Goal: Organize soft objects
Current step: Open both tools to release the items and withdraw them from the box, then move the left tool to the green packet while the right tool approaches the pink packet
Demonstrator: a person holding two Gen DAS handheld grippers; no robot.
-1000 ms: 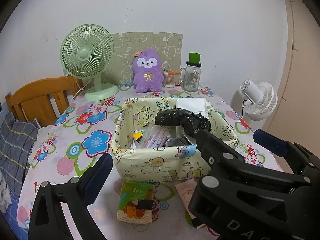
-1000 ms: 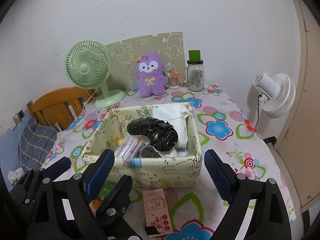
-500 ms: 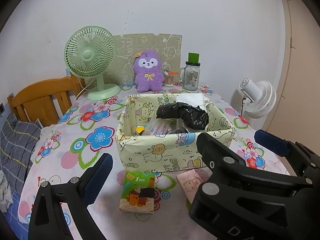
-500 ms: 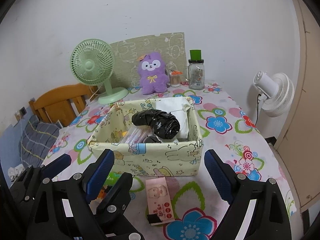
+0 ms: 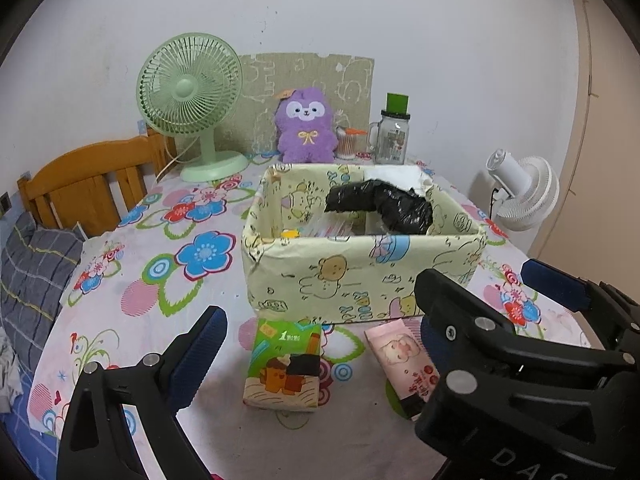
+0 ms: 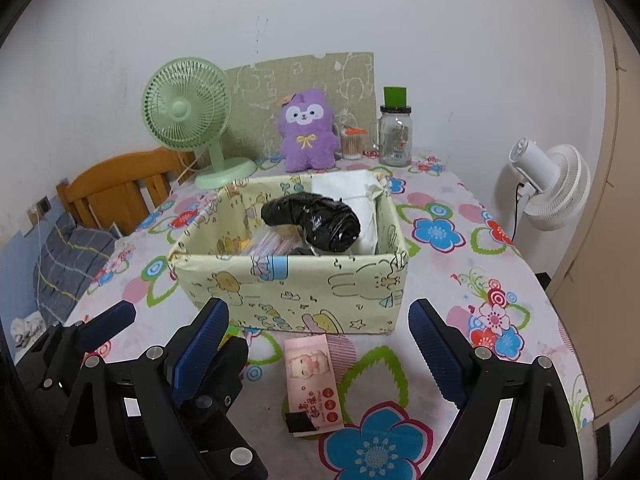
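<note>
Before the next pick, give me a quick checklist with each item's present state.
1. Right hand-held gripper open and empty: ok.
2. Left hand-held gripper open and empty: ok.
3. Pink tissue pack lying free on the tablecloth, in front of the fabric storage box: ok.
4. Green tissue pack lying free beside it: ok.
5. Room left in the box, beside the black plastic bag: cannot tell.

I see a pale yellow cartoon-printed box (image 6: 292, 284), a black crinkled bag (image 6: 316, 220) inside, a pink packet (image 6: 314, 384), a green tissue pack (image 5: 284, 364), a purple plush (image 6: 306, 134) and a flowered tablecloth (image 6: 440, 236).
</note>
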